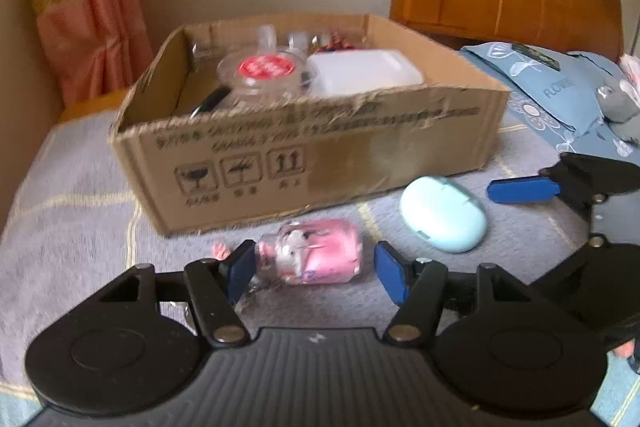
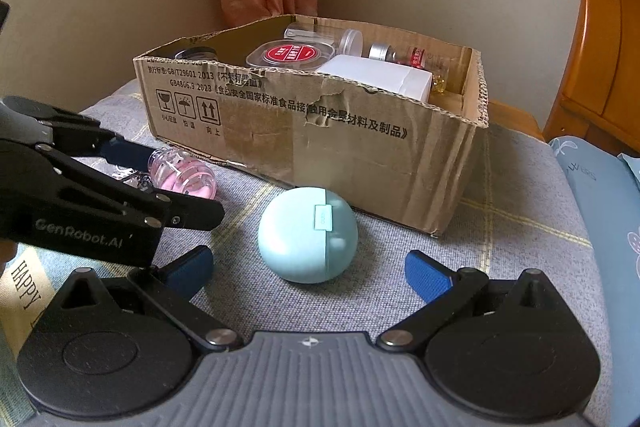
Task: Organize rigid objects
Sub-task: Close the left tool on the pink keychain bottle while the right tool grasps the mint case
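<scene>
Bedroom corner, grey checked bedspread [image 2: 500, 187] as work surface, curtain and wooden headboard behind.

Pink bottle [image 1: 316, 251] lies on its side straight ahead of the left gripper [image 1: 316, 267], right between its blue pads [image 1: 390, 277]. Long axis runs across the jaw gap, neck toward the left pad, base toward the right one. Jaws spread wide, nothing held; left pad looks at or nearly on the neck, right pad a little clear of the base. Judgement: a straight close would clamp it end to end, which could slip.

Mint oval case [image 2: 308, 235] sits just ahead of the right gripper [image 2: 308, 273], centred between the wide-spread fingers, not touched. Seam and small tab face the camera.

Each gripper is nearer its own item; left gripper crosses the left side of the right wrist view.

Cardboard box [image 2: 360, 147] stands just beyond both items, open top, already holding a red-lidded tub [image 2: 292, 57], white box [image 2: 380, 75] and small jars.

Hard to tell: left wrist view is motion-blurred, bottle contact unclear; keyring bits by the neck partly hidden; box contents at the back cut off.
</scene>
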Demonstrator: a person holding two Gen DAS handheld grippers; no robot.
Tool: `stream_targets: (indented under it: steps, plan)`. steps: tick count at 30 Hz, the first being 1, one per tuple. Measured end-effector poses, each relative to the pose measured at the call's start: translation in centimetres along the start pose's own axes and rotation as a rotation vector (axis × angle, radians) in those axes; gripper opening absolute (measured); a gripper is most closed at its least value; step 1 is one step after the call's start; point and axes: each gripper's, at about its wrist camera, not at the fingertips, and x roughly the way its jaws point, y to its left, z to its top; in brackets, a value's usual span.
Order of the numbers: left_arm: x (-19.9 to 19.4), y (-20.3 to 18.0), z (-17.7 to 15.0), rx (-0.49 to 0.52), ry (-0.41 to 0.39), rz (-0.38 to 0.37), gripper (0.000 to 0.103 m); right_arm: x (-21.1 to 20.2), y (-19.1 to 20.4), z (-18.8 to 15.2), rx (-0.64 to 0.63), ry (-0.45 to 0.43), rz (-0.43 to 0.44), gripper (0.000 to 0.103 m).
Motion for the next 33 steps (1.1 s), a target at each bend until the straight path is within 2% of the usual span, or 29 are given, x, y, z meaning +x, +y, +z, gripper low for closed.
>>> stream_targets:
  steps: [4,7,8,14,23,33]
  plan:
    - [0.3,-0.1,0.0,0.014,-0.009,0.019,0.063,-0.1,-0.1,0.0,-0.011,0.002,0.010,0.103]
    - [0.2,-0.2,0.1,0.025,-0.010,0.023,0.052,-0.1,0.0,0.1,-0.026,0.006,0.017,0.102]
    - [0.2,0.0,0.2,0.023,-0.006,0.024,0.051,-0.1,0.1,0.2,-0.033,0.008,0.025,0.101]
    - [-0.2,1.9,0.0,-0.010,0.006,0.062,0.053,-0.2,0.7,0.9,-0.082,0.006,0.058,0.084]
    - [0.0,1.8,0.0,-0.011,0.003,0.059,0.053,0.1,0.1,1.8,-0.070,0.021,0.039,0.058]
    - [-0.4,2.1,0.5,0.020,0.063,0.009,0.051,-0.4,0.5,2.4,-0.143,0.084,0.032,0.058]
